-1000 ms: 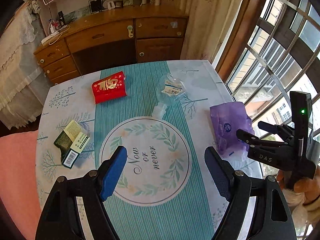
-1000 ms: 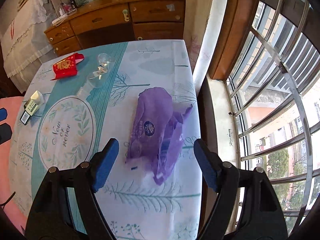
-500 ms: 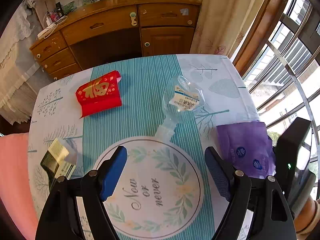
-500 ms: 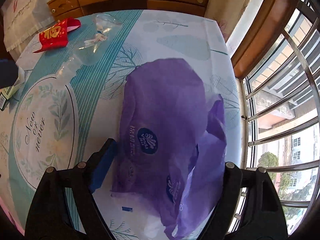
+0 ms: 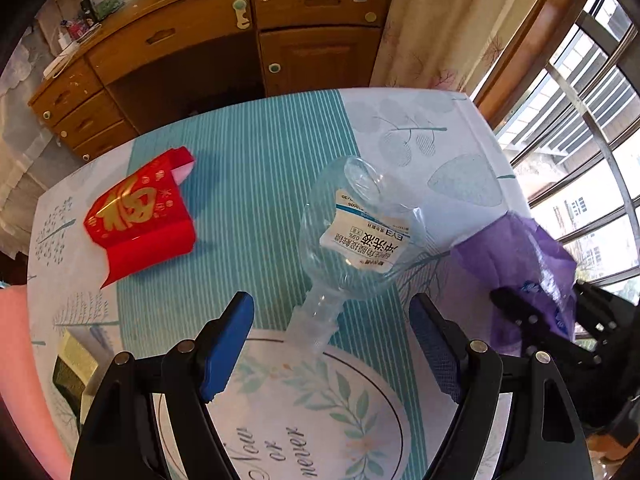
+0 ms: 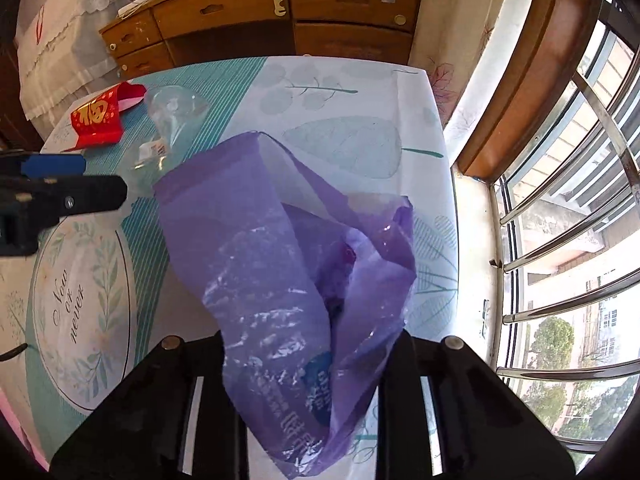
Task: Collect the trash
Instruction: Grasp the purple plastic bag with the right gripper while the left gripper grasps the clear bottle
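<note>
Patterned tablecloth (image 5: 248, 184) bears uncollected trash: the clear crushed plastic bottle (image 5: 360, 240) just ahead of the left gripper's (image 5: 332, 344) wide jaws, a red printed packet (image 5: 140, 216) beyond-left. The right gripper (image 6: 308, 360) is closing on the purple plastic bag (image 6: 272, 248).

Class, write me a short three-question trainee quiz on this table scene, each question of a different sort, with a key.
1. True or false: the right claw has the purple plastic bag between its fingers.
2. Which lies nearest ahead of the left claw?
A. the red gold-printed packet
B. the clear plastic bottle with a white label
C. the purple plastic bag
3. Fill in: the left claw holds ____.

Key: 1 true; 2 B; 3 nothing
</note>
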The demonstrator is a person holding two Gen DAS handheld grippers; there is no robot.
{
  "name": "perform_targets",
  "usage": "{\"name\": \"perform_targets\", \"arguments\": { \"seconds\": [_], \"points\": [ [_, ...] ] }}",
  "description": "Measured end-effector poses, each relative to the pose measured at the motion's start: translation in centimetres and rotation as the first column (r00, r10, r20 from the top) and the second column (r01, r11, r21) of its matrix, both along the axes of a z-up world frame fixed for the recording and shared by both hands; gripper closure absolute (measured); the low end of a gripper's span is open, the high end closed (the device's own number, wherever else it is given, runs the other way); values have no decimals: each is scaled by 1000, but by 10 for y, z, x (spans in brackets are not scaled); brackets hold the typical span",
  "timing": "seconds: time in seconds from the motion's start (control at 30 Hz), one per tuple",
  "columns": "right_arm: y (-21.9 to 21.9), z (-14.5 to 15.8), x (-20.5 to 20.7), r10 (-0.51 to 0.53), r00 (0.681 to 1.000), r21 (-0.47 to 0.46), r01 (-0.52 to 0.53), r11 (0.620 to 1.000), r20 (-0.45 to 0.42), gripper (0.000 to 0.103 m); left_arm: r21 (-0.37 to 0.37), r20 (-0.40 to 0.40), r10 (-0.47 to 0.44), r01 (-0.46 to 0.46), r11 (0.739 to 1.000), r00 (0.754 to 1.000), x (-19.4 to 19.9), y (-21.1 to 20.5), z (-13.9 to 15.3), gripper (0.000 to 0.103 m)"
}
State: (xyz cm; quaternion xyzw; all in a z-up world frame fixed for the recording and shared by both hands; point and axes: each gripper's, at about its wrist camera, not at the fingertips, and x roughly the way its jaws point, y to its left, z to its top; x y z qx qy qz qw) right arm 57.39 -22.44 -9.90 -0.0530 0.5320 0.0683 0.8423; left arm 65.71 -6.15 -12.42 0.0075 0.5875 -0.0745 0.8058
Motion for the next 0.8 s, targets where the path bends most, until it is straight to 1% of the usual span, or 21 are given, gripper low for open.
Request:
{"name": "perform_targets", "arguments": {
  "seconds": [0.1, 0.13, 0.17, 0.2, 0.23, 0.27, 0.3, 0.33, 0.37, 0.47, 0.57, 0.6, 0.8],
  "points": [
    [-5, 1, 8, -14, 1000, 22, 14, 1000, -1, 86, 22, -26, -7, 8, 1000, 1000, 9, -7, -15, 22],
    [-6, 1, 9, -16, 1000, 27, 16, 999, 0, 86, 27, -35, -8, 9, 1000, 999, 11, -8, -19, 27],
    [-7, 1, 9, -16, 1000, 30, 16, 999, 1, 86, 29, -48, -8, 9, 1000, 999, 13, -9, -24, 36],
    [-7, 1, 10, -14, 1000, 30, 14, 999, 3, 86, 23, -63, -9, 10, 1000, 998, 15, -10, -28, 41],
    [-7, 1, 9, -13, 1000, 29, 13, 999, 6, 86, 13, -78, -7, 9, 1000, 997, 17, -11, -32, 47],
    [-7, 2, 9, -12, 1000, 32, 12, 999, 7, 86, 17, -62, -5, 6, 1000, 998, 17, -12, -32, 49],
    [-8, 2, 8, -13, 1000, 36, 13, 999, 5, 86, 16, -55, -10, 11, 1000, 998, 17, -14, -32, 54],
    [-9, 2, 7, -15, 1000, 40, 14, 999, 3, 86, 31, -48, -11, 12, 999, 999, 17, -16, -33, 61],
    [-9, 2, 6, -16, 1000, 43, 16, 999, 1, 86, 38, -41, -13, 14, 999, 999, 16, -17, -33, 76],
    [-8, 2, 2, -17, 1000, 53, 18, 998, -9, 87, 10, -30, -14, 15, 1000, 999, 12, -16, -32, 75],
    [-7, 4, -7, -15, 1000, 59, 16, 998, -15, 87, 41, 1, -27, 27, 999, 1000, -1, -17, -28, 76],
    [-6, 4, -10, -14, 1000, 59, 15, 998, -16, 87, 42, 7, -30, 30, 999, 1000, -6, -18, -26, 76],
    [2, 15, -40, 2, 1000, 62, -1, 998, -8, 88, 11, 47, -47, 46, 999, 998, -50, -10, 0, 76]
  ]
}}
